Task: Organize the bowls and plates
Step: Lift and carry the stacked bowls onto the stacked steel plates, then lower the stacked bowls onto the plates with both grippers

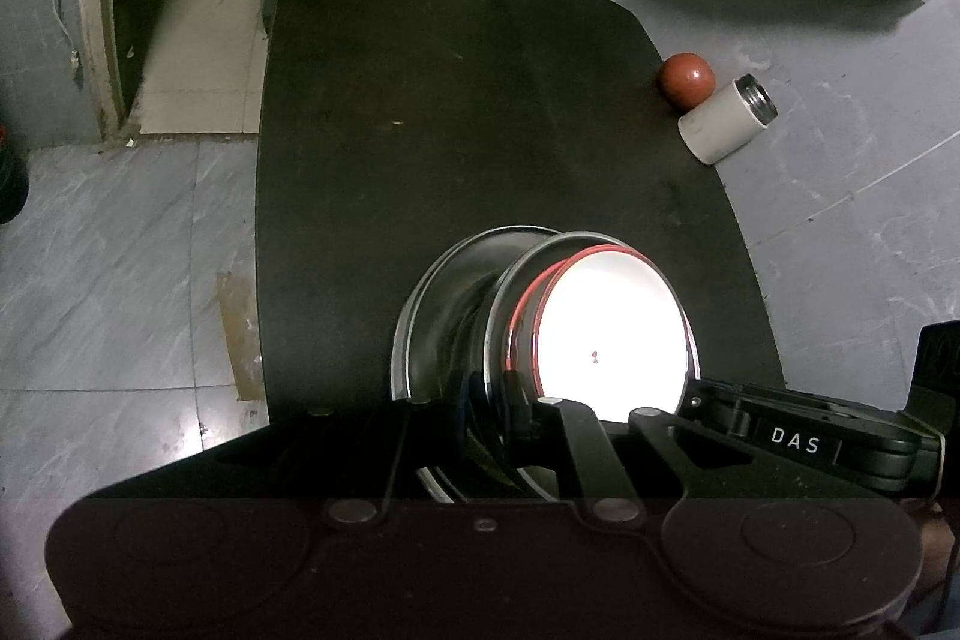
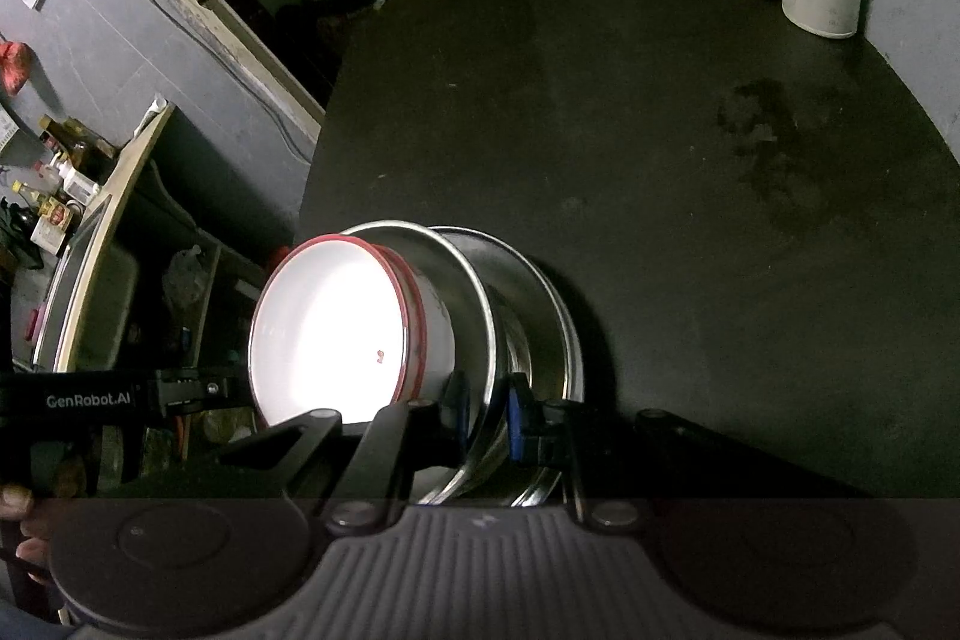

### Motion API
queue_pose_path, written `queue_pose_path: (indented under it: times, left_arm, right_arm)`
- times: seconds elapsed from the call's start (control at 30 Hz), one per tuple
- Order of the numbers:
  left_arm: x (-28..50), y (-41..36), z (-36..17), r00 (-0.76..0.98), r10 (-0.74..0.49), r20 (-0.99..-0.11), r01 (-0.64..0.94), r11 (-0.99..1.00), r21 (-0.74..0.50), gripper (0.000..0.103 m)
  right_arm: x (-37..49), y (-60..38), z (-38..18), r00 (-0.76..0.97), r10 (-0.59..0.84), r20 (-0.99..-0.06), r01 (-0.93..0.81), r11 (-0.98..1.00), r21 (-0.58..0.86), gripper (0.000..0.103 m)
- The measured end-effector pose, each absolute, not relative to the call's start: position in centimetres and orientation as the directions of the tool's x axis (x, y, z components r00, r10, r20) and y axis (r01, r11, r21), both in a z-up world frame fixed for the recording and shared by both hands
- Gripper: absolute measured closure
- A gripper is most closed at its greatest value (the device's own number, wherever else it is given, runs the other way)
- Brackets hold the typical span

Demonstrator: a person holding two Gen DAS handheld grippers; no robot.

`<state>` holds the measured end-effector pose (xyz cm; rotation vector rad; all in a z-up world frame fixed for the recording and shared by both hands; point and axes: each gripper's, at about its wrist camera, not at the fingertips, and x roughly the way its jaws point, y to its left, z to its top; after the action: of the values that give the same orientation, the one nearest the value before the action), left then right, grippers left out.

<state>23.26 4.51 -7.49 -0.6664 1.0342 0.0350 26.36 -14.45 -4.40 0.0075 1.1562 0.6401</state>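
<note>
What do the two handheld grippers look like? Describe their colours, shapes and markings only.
Both grippers are black with jointed linkage bars, silver pivot rivets and blue pads on the fingers. The left gripper has a smooth housing with two round discs. Seen from the other's camera, it reads "GenRobot.AI" in white. The right gripper has a ribbed grey housing and reads "DAS".

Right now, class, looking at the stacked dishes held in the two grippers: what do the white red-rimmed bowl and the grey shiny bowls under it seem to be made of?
White red-rimmed bowl: likely enamelled metal or ceramic; glossy white inside, thin painted red rim. Grey shiny bowls: probably stainless steel; thin rolled rims, mirror-like reflections. Both look hard and smooth.
</note>
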Motion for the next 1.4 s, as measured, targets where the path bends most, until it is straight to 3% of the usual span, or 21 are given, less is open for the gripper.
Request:
queue_pose_path:
  times: [1.4]
  left_arm:
    - [23.83, 4.46, -8.16, 0.501, -0.269, -0.823, -0.342, 0.811, -0.474, 0.093]
  right_arm:
    - [26.45, -14.04, -5.13, 0.23, 0.457, -0.859, -0.454, 0.831, 0.321, 0.088]
